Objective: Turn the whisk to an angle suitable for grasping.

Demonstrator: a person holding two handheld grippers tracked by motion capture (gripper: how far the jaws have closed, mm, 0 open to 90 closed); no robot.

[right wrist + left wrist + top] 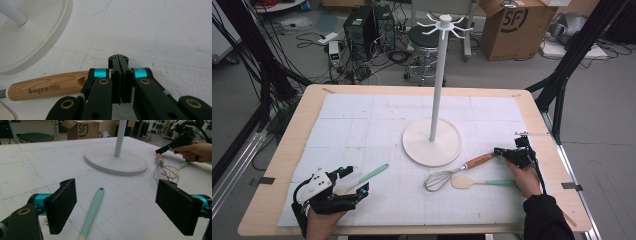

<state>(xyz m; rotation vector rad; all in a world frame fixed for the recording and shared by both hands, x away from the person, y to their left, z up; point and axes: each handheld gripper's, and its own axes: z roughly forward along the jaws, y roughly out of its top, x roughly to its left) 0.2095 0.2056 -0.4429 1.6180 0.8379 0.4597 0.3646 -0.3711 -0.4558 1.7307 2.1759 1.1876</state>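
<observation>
Tool in the right hand (499,151), jaws pressed together and empty, hovers at the whisk (452,173) handle's tip, bench's four o'clock; light, stiff wood grips best mid-handle, springy wires not.

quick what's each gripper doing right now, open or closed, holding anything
Left gripper: jaws open, empty, astride the mint-handled spatula.
Right gripper: jaws shut on nothing, beside the whisk handle.
</observation>
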